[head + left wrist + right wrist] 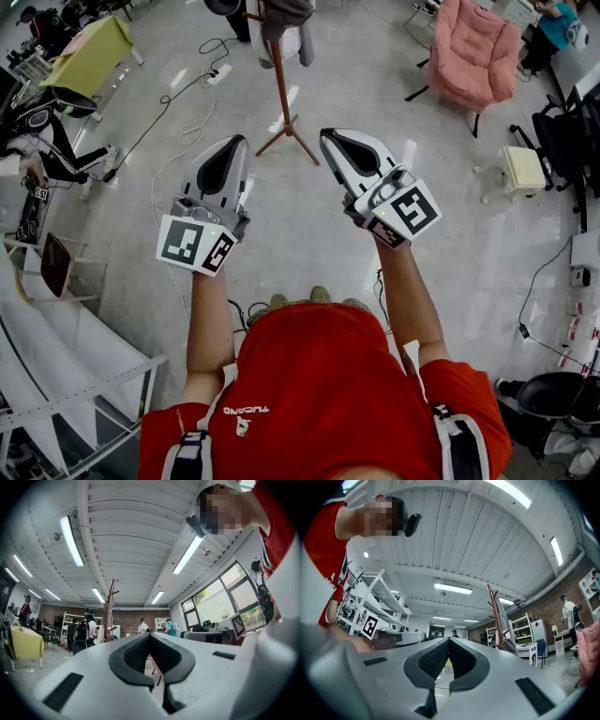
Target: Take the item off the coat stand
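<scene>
A reddish-brown wooden coat stand (281, 89) rises from the pale floor ahead of me, with a grey garment (281, 21) hung near its top at the head view's upper edge. My left gripper (234, 142) and right gripper (328, 139) are held side by side in front of my chest, well short of the stand, tips pointing toward it. Both are shut with nothing between the jaws. The stand (108, 611) shows far off in the left gripper view, and the same stand (497, 616) with cloth on it in the right gripper view.
A pink armchair (476, 52) stands at the back right, a small cream stool (523, 169) nearer. A yellow-green table (89, 54) is at the back left. Cables (178, 122) trail over the floor. White shelving (56, 375) is at my left.
</scene>
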